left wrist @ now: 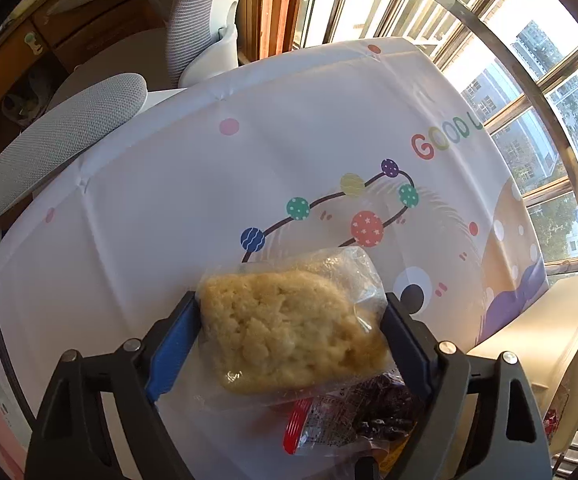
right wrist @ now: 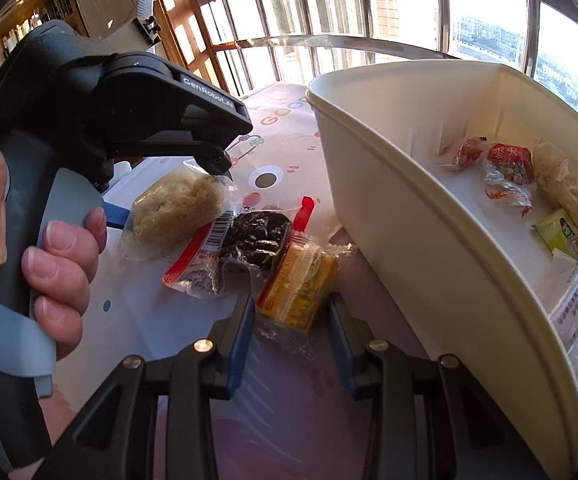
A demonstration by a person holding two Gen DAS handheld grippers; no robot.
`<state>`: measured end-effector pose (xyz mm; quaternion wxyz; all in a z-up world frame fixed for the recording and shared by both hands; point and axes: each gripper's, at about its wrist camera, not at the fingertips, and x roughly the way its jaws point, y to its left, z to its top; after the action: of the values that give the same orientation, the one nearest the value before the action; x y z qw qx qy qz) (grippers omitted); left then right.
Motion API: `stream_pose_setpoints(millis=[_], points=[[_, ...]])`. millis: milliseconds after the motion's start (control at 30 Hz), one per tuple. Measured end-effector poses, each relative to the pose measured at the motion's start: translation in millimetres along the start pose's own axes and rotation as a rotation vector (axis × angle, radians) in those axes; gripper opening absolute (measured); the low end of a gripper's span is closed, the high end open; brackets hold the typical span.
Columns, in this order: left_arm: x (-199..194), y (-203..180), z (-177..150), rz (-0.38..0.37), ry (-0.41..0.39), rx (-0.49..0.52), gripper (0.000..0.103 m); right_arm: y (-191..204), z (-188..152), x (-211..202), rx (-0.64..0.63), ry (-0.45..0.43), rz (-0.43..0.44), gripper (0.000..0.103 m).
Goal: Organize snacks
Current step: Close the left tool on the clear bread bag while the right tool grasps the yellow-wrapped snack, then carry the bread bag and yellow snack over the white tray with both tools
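We read "GenRobot.AI" on the left gripper's black body in the right wrist view, and "GOOD" in coloured letters on the desk (left wrist: 289,152) cover, ahead of the left gripper (left wrist: 293,312). That gripper's jaws stood wide, one on each side of a rice cake (left wrist: 289,328) in clear wrap; whether the pads pressed on it we could not tell. A hand (right wrist: 29,240) held its handle.

Just behind the rice cake, nearer the left gripper's body, lay a dark snack (right wrist: 255,240) in a clear packet with a red edge and a barcode. The right gripper (right wrist: 291,304) had its jaws drawn in around a yellow wafer pack (right wrist: 301,288), touching the dark snack; the fingers sat close on either side, though contact was not clear.

Right of the right gripper stood a cream bin (right wrist: 409,200), its wall just beside the wafer pack. Inside we counted two red-wrapped sweets, one pale rice cake, one green packet and a clear bag with small print, too fine to read. On the desk lay three snacks.
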<state>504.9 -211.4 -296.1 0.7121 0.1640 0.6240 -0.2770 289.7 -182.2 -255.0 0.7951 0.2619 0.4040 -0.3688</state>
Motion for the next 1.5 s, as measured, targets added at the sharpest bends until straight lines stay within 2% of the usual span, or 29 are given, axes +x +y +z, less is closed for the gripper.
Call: stream_pose_setpoints(millis=[233, 600, 833, 1000, 1233, 1500], points=[[-7, 0, -15, 0.027, -0.038, 0.007, 0.081, -7, 5, 1, 0.002, 0.036, 0.023, 0.034], [-22, 26, -39, 0.093, 0.007, -0.03, 0.08, -7, 1, -1, -0.026, 0.106, 0.09, 0.031], [-53, 45, -69, 0.113, 0.002, -0.063, 0.08, -3, -6, -15, -0.101, 0.127, 0.123, 0.031], [-83, 54, -96, 0.122, -0.023, -0.086, 0.08, -3, -21, -33, -0.14, 0.13, 0.132, 0.031], [-134, 60, -136, 0.139, -0.093, -0.059, 0.08, -6, -38, -73, -0.185, 0.113, 0.174, 0.031], [-188, 55, -192, 0.101, -0.165, -0.033, 0.08, -16, -51, -136, -0.22, 0.053, 0.222, 0.031]])
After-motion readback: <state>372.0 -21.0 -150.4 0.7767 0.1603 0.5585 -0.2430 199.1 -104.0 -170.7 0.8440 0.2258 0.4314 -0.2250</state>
